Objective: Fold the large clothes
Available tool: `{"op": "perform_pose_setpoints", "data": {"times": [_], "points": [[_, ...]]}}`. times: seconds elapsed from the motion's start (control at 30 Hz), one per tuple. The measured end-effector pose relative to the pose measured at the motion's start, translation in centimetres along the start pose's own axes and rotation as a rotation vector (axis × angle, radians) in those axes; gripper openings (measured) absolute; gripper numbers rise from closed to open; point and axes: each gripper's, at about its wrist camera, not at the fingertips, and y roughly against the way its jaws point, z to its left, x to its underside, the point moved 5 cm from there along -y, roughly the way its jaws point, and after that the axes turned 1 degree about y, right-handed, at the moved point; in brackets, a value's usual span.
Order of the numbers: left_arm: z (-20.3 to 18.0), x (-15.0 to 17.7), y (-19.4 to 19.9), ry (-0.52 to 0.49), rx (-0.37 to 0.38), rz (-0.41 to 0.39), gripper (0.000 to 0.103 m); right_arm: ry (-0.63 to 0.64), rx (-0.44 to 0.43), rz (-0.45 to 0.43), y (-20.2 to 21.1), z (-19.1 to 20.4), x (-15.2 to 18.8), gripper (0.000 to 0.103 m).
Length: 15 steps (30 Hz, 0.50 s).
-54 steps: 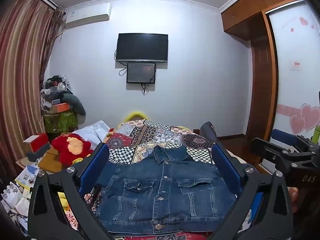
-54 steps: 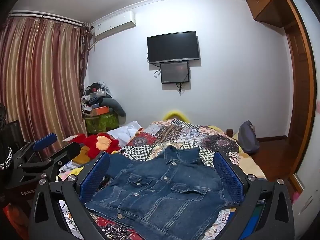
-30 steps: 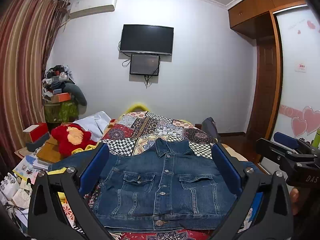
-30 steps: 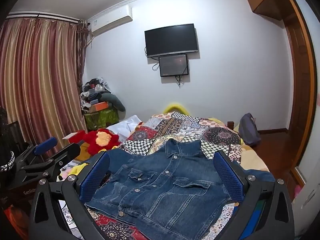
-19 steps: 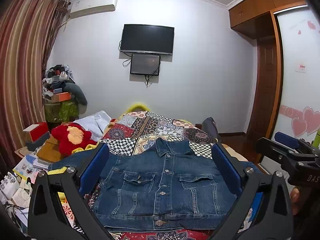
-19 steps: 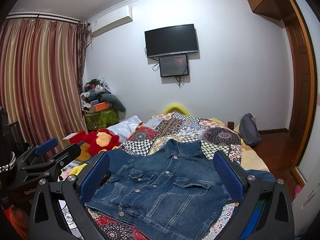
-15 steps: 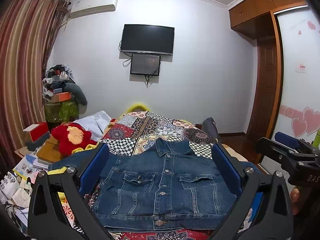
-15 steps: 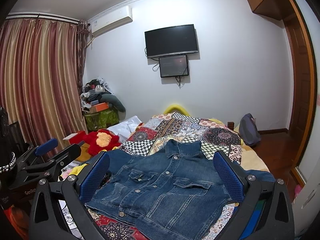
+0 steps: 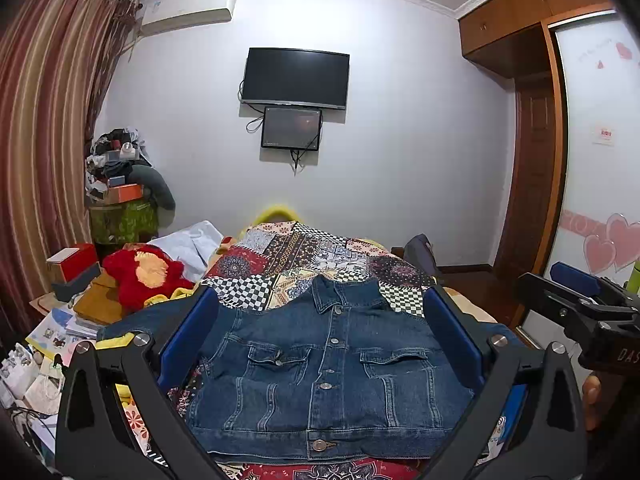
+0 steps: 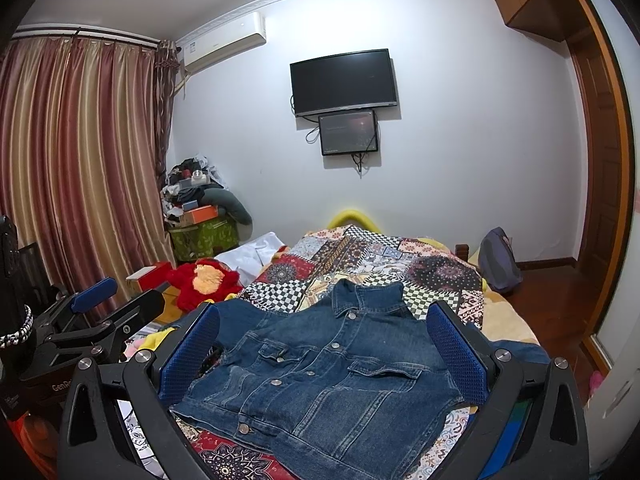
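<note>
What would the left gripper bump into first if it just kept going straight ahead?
Probably the denim jacket lying on the bed: the open left gripper frames it with nothing between, though depth is hard to judge.

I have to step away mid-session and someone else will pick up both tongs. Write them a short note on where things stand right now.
Left tongs: open, empty, held above the near edge of the bed.
Right tongs: open, empty, held alongside the left.
The dark blue denim jacket lies face up and buttoned on the patchwork-quilt bed, collar toward the far wall, hem nearest you. Both sleeves spread out to the sides; the left one drapes toward the bed's edge.
Done: jacket laid out flat.
Left: every fold. Probably bring each sleeve in over the front, then fold the hem up toward the collar.
</note>
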Motion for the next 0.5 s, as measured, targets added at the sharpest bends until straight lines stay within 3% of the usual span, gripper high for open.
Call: {"op": "perform_pose_setpoints", "data": {"times": [0.5], "points": [[-0.20, -0.09, -0.22, -0.001, -0.001, 0.001, 0.103, 0.001, 0.000, 0.000, -0.02, 0.01, -0.03, 0.103]]}}
